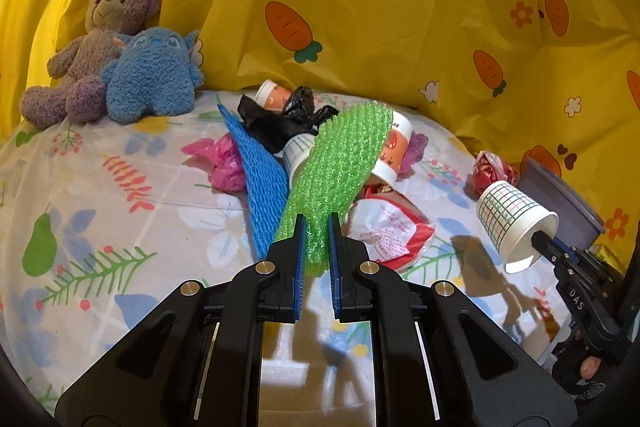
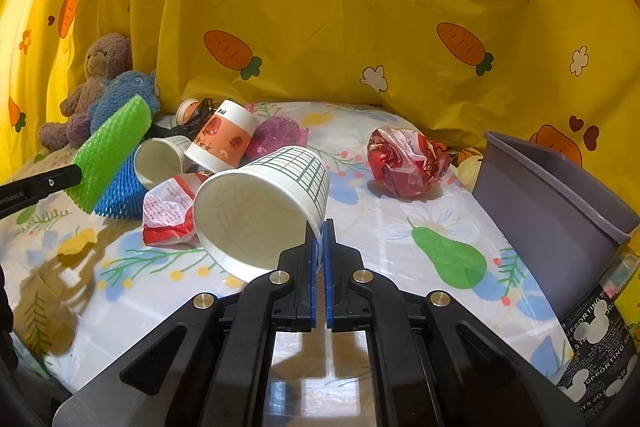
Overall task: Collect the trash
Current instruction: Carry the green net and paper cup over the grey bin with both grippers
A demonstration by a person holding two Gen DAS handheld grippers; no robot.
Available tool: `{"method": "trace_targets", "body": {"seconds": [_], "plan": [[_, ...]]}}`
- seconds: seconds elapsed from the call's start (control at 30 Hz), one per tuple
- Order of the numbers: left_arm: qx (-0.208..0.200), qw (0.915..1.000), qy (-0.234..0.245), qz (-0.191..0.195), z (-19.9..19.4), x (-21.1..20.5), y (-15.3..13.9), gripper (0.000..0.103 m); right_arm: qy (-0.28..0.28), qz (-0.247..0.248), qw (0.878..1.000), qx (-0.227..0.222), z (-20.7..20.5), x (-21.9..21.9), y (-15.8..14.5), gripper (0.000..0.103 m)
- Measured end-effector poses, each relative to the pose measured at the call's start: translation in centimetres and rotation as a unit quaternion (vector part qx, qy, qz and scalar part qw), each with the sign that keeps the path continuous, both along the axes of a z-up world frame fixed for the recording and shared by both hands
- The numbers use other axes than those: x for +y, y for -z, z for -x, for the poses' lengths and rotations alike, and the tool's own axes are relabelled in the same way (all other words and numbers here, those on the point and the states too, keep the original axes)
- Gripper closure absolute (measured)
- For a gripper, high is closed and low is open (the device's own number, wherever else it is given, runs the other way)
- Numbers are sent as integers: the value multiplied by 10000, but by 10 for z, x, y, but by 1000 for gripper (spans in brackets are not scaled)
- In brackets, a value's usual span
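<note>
You are holding the green foam net (image 1: 336, 163) by its near end in the left gripper (image 1: 317, 227), jaws squeezing it narrow; it is standing stiffly up and away over the bed (image 1: 120, 227), its long axis running forward toward the litter pile. It is looking light and springy, so an end grip is probably sufficing. Your right gripper (image 2: 319, 233) is pinching the rim of the checked paper cup (image 2: 260, 203), jaws nearly together; the mouth is facing you, thin wall likely crushing easily. The grey bin (image 2: 560, 211) is waiting right.

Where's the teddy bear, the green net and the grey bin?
Teddy bear (image 1: 105, 27), left wrist view, on its chest.
Green net (image 1: 340, 163), left wrist view, on its middle.
Grey bin (image 2: 552, 211), right wrist view, on its outer wall.
</note>
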State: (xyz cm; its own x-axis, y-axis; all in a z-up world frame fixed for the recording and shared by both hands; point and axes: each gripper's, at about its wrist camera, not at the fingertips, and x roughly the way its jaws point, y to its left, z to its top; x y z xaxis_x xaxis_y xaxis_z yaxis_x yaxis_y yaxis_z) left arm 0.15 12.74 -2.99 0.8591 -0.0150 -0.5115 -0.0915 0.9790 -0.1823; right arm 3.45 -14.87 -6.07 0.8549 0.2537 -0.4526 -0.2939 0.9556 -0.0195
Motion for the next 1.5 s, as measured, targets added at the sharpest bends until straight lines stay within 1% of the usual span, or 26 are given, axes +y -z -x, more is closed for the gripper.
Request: {"method": "trace_targets", "body": {"seconds": [0.17,0.27,0.37,0.5,0.57,0.7,0.83,0.9,1.1,1.2,1.33,1.4,1.5], "plan": [[-414,9991,75,94,13,-6,-25,93,24,-116,9999,-126,7,-6,-9,99],[-597,9978,244,144,15,-17,-38,93,50,-162,9996,-211,12,-10,-16,99],[-715,9963,454,124,13,-34,-47,93,105,-211,9992,-318,16,-17,-24,99],[-894,9922,861,91,8,-71,-62,93,260,-279,9982,-473,19,-32,-39,99],[-1021,9880,1156,95,3,-94,-72,93,443,-257,9968,-612,20,-44,-49,99],[-1226,9743,1884,169,-14,-149,-89,93,1021,-109,9900,-969,19,-75,-69,99],[-1287,9620,2398,221,-40,-200,-93,93,1598,-3,9812,-1080,7,-110,-79,99],[-1230,9572,2607,264,-55,-223,-91,93,1857,15,9766,-1081,1,-128,-80,99],[-963,9493,2959,440,-104,-274,-73,93,2350,2,9670,-983,-18,-171,-81,99],[-846,9427,3178,565,-124,-292,-65,93,2486,-53,9645,-889,-26,-186,-78,99],[-585,9341,3429,808,-150,-311,-54,93,2636,-115,9616,-758,-37,-200,-74,99],[-485,9295,3534,933,-159,-320,-48,93,2708,-124,9598,-723,-40,-205,-72,99],[-366,9245,3660,997,-169,-333,-41,93,2795,-109,9578,-658,-43,-211,-69,99]]}}
